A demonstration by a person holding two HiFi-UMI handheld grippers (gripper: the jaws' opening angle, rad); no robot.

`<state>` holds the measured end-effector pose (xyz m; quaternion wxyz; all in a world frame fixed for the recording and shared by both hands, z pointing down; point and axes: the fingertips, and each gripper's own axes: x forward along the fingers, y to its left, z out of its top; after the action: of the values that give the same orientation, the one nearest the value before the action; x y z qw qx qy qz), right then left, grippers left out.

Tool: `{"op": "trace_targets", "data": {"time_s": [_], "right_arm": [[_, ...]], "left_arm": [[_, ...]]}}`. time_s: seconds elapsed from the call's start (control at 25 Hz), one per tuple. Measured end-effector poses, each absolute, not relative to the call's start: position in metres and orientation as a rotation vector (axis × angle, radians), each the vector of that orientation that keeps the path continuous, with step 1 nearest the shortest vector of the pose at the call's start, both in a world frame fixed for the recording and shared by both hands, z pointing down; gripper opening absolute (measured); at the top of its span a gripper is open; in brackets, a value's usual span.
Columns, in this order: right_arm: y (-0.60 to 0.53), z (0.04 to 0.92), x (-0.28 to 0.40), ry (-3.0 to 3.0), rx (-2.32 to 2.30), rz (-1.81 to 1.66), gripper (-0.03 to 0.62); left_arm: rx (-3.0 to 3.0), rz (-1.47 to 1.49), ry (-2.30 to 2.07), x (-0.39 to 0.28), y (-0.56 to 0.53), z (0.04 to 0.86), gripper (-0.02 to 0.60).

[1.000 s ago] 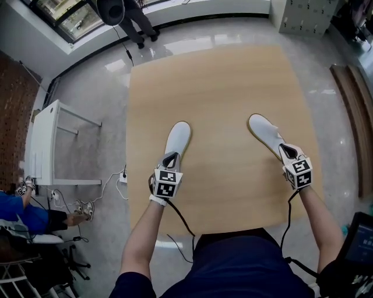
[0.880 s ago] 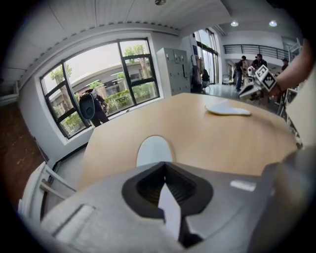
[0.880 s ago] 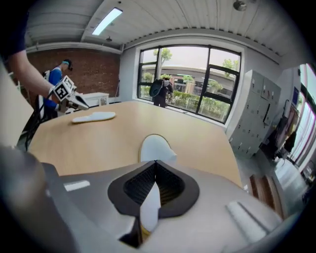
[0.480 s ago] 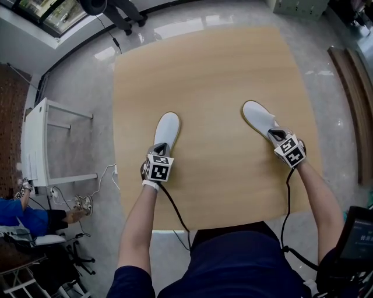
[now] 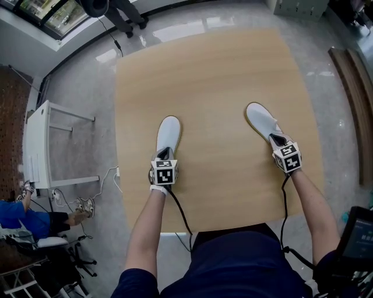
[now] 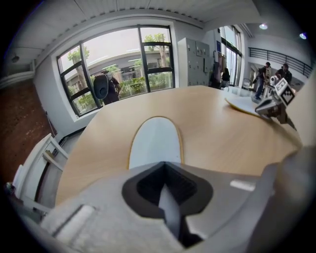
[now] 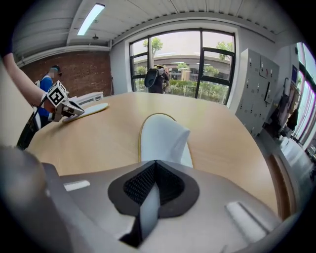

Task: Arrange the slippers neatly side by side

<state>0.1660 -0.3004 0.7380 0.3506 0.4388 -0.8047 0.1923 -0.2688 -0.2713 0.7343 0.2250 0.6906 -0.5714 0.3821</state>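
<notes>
Two white slippers with thin tan rims lie on the wooden table [image 5: 215,75]. The left slipper [image 5: 168,132] points straight away from me, and my left gripper [image 5: 164,157] is shut on its heel end. About a hand's length to its right, the right slipper [image 5: 260,120] lies angled with its toe to the upper left; my right gripper [image 5: 279,142] is shut on its heel. In the left gripper view the left gripper [image 6: 165,192] pinches a thin white edge of the slipper [image 6: 155,141]. The right gripper [image 7: 149,195] grips its slipper [image 7: 163,136] likewise.
The table's near edge [image 5: 221,224] runs just behind both grippers. A white rack [image 5: 44,145] stands on the floor to the left, with cables [image 5: 102,186] beside it. A person stands beyond the far left corner [image 5: 125,11]; another sits at lower left [image 5: 20,215].
The left slipper has turned from leaning right to pointing straight away, the left gripper staying on its heel. The right gripper and its slipper have barely shifted.
</notes>
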Motion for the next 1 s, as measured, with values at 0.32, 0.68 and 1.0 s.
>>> {"op": "trace_targets", "data": {"time_s": [0.32, 0.68, 1.0], "right_arm": [[-0.293, 0.745, 0.173, -2.044, 1.222, 0.52, 0.008], [-0.281, 0.741, 0.164, -2.031, 1.258, 0.47, 0.008], [-0.262, 0.741, 0.156, -2.017, 1.27, 0.446, 0.008]], "left_arm": [[1.87, 0.908, -1.609, -0.255, -0.259, 0.729, 0.003], [1.957, 0.965, -1.708, -0.244, -0.244, 0.731, 0.003], [2.03, 1.074, -1.78, -0.231, -0.216, 0.735, 0.002]]}}
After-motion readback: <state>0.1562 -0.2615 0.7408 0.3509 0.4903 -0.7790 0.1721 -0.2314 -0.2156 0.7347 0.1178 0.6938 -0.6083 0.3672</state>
